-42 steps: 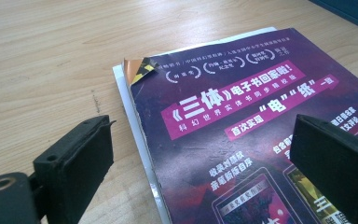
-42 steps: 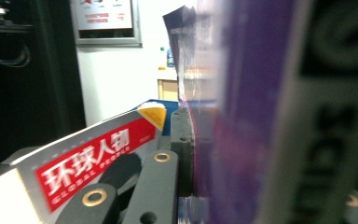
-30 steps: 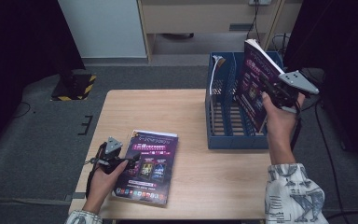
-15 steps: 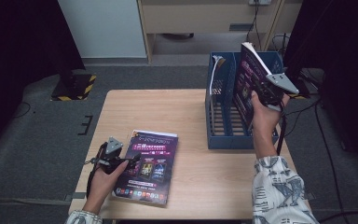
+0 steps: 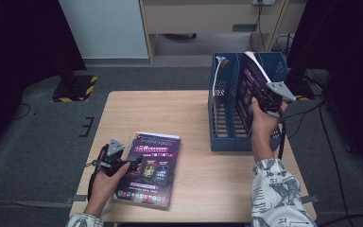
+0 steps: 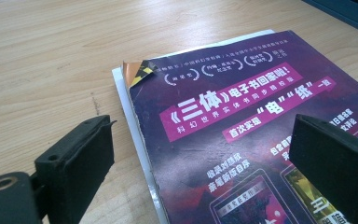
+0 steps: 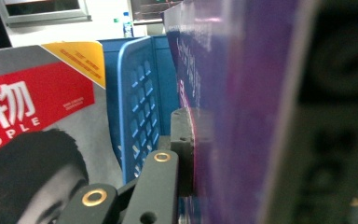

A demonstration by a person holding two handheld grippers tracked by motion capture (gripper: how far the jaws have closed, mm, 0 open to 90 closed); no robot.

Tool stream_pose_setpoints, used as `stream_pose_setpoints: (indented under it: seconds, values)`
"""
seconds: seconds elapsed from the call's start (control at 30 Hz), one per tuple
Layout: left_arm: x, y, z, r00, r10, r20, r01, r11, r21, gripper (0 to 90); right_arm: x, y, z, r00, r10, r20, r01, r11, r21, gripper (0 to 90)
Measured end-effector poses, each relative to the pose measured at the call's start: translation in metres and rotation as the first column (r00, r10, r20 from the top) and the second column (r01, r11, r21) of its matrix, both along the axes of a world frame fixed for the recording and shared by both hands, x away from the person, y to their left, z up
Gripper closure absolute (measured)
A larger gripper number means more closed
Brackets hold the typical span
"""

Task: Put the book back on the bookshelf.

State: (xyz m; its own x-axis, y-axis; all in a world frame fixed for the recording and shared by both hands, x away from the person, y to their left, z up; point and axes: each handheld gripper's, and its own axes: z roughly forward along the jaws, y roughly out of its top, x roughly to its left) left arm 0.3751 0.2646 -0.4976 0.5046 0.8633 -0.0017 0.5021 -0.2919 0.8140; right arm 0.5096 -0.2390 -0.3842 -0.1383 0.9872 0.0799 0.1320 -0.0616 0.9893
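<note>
Blue file rack (image 5: pixel 227 118) at table's (image 5: pixel 198 189) far right: left slot taken by a magazine (image 7: pixel 32 140), right slot blocked by purple magazine (image 5: pixel 251 90); bare tabletop between rack and flat magazine (image 5: pixel 151 165).

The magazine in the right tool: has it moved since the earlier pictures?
Yes. In the high view the magazine, clamped in the right tool, has come down and leftward into the blue rack.
</note>
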Motion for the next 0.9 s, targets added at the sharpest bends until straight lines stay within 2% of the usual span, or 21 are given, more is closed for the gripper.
stream_pose_setpoints:
  seconds: [0.1, 0.47, 0.53, 0.67, 0.87, 0.9]
  values:
    - [0.000, 0.000, 0.000, 1.0000, -0.003, 0.000, 0.003, 1.0000, 0.002, 6.3, 0.001, 0.000, -0.004, 1.0000, -0.002, 0.000, 0.002, 1.000, 0.012, 82.6]
    - [0.000, 0.000, 0.000, 1.0000, 0.006, 0.000, -0.006, 0.9999, 0.008, 6.4, 0.004, 0.002, -0.016, 0.9991, -0.043, 0.008, 0.043, 0.999, -0.027, 82.7]
    - [0.000, 0.000, 0.000, 1.0000, 0.006, 0.000, -0.006, 1.0000, 0.008, 6.4, 0.006, 0.003, -0.018, 0.9991, -0.043, 0.007, 0.043, 0.998, -0.044, 82.7]
    - [0.000, -0.001, -0.001, 1.0000, 0.001, 0.001, -0.001, 1.0000, 0.010, 6.4, 0.008, 0.005, -0.020, 0.9990, -0.043, 0.013, 0.043, 0.998, -0.038, 82.6]
    - [0.000, -0.002, -0.001, 1.0000, -0.004, -0.001, 0.004, 0.9999, 0.016, 6.4, 0.010, 0.011, -0.027, 0.9993, -0.038, -0.007, 0.037, 0.997, -0.071, 82.6]
    - [0.000, -0.002, -0.001, 1.0000, -0.004, -0.001, 0.004, 0.9999, 0.016, 6.4, 0.010, 0.011, -0.028, 0.9994, -0.035, 0.001, 0.035, 0.997, -0.070, 82.5]
